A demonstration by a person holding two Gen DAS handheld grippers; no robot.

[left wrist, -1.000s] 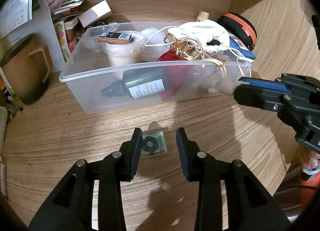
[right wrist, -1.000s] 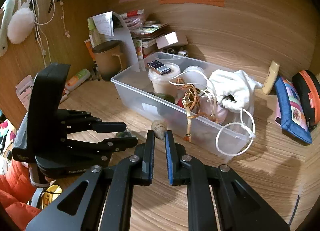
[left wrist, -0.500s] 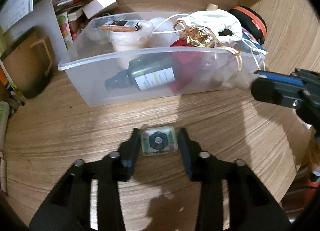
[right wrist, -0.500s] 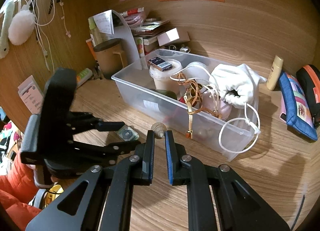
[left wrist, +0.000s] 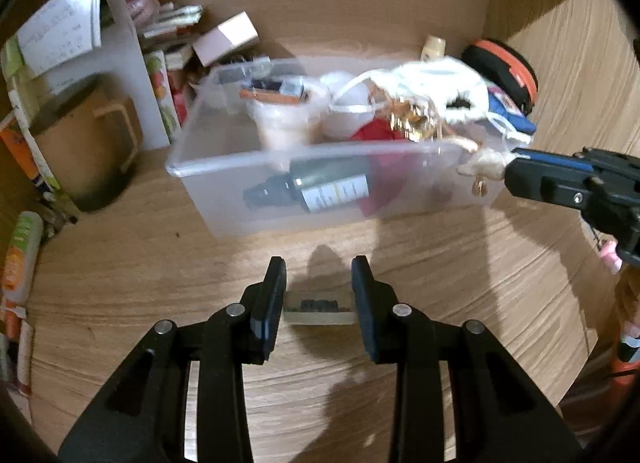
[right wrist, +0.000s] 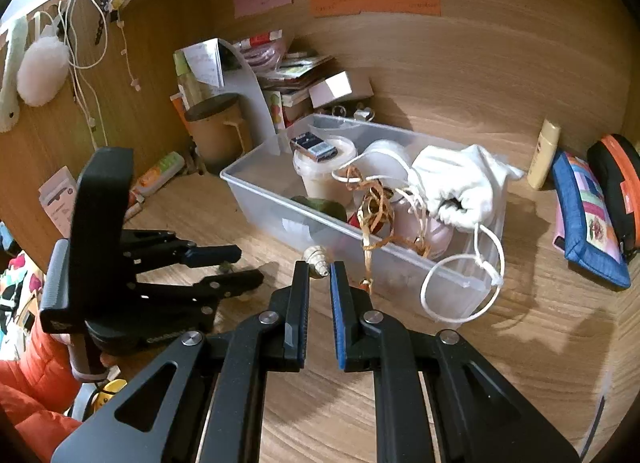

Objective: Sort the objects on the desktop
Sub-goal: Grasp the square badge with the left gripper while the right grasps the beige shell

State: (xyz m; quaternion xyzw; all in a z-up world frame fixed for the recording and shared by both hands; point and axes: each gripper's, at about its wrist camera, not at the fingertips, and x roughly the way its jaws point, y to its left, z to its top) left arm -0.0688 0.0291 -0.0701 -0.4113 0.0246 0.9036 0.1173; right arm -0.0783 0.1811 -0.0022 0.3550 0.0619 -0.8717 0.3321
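Note:
My left gripper (left wrist: 318, 275) is shut on a small clear square block with a dark flower inside (left wrist: 318, 306), seen edge-on just above the wooden desk (left wrist: 120, 275). My right gripper (right wrist: 319, 269) is shut on a small beige spiral seashell (right wrist: 316, 257), held near the front wall of the clear plastic bin (right wrist: 400, 263). The shell also shows in the left wrist view (left wrist: 484, 167), at the tip of the right gripper (left wrist: 516, 171). The bin (left wrist: 224, 167) holds a dark bottle (left wrist: 320, 187), a tub, a white pouch and a gold chain. The left gripper also shows in the right wrist view (right wrist: 244, 267).
A brown mug (left wrist: 84, 151) and a white paper stand (left wrist: 120, 59) sit left of the bin. A blue patterned pouch (right wrist: 588, 219), an orange-black case (right wrist: 616, 179) and a small beige tube (right wrist: 542, 155) lie at the right. Books and boxes are stacked behind the bin.
My left gripper closed on the flower block and raised it, tilting it edge-on. My right gripper rose slightly with the shell and stays beside the bin.

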